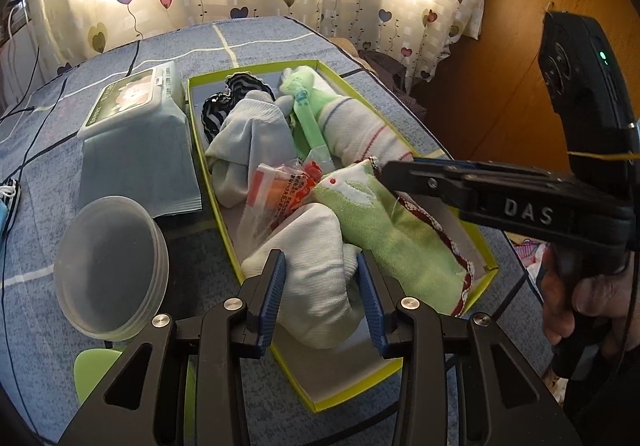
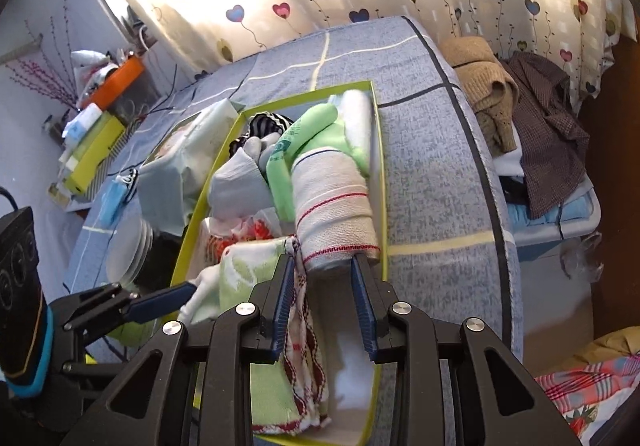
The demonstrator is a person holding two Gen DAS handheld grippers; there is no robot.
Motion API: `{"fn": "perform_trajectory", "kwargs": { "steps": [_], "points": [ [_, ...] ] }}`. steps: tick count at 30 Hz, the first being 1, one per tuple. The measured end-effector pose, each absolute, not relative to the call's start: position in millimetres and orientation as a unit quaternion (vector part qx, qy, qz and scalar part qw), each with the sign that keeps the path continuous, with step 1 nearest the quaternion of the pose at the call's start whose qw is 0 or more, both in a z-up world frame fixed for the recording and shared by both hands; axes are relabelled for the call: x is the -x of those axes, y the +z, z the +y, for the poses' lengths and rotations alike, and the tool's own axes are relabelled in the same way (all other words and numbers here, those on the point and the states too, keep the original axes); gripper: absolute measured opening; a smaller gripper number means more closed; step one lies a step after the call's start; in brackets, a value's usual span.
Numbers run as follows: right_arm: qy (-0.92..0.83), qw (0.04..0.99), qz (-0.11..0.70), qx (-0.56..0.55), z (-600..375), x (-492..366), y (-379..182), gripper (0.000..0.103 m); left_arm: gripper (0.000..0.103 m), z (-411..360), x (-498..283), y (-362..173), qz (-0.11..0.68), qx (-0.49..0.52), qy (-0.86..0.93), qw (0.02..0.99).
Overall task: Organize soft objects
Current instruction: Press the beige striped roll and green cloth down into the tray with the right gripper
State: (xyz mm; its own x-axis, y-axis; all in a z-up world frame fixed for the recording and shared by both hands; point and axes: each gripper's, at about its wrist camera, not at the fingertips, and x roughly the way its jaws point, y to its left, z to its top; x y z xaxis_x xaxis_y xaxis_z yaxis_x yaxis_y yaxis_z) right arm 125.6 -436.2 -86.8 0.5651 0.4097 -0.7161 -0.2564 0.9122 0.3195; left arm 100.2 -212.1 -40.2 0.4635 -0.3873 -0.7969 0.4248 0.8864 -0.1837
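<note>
Because the soft items must end up packed inside the yellow-rimmed box (image 1: 486, 270), I keep both tools working at its near end. The white sock (image 1: 320, 266) lies bundled there, and my left gripper (image 1: 322, 286) straddles it, jaws wide, pads flanking the bundle; I cannot tell whether they press it. Just beside it lies the green towel (image 1: 404, 246), its scalloped red edge toward the box wall. My right gripper (image 2: 322, 300) stands partly closed at that edge, its left pad against the trim; I judge no firm grip yet. Just beyond its tips lies the striped rolled cloth (image 2: 334, 214), laid along the box wall to save room. Further in are a grey sock (image 1: 250, 130) and a plastic packet (image 1: 280, 190). Outside on the bedspread (image 1: 120, 102) stand a tissue pack (image 1: 136, 134) and a clear lid (image 1: 108, 266).
</note>
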Motion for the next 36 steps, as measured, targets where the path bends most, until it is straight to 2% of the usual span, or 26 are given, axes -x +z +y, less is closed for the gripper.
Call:
{"fn": "perform_trajectory", "kwargs": {
  "steps": [8, 24, 36],
  "points": [
    [0.191, 0.879, 0.431, -0.077, -430, -138, -92, 0.029, 0.038, -215, -98, -43, 0.457, -0.026, -0.239, 0.856],
    [0.192, 0.876, 0.441, -0.043, -409, -85, -102, 0.029, 0.038, -214, -88, -40, 0.459, -0.054, -0.239, 0.854],
    [0.181, 0.9, 0.395, -0.032, -420, -66, -70, 0.03, 0.038, -191, -74, -9, 0.426, -0.001, -0.263, 0.866]
  ]
}}
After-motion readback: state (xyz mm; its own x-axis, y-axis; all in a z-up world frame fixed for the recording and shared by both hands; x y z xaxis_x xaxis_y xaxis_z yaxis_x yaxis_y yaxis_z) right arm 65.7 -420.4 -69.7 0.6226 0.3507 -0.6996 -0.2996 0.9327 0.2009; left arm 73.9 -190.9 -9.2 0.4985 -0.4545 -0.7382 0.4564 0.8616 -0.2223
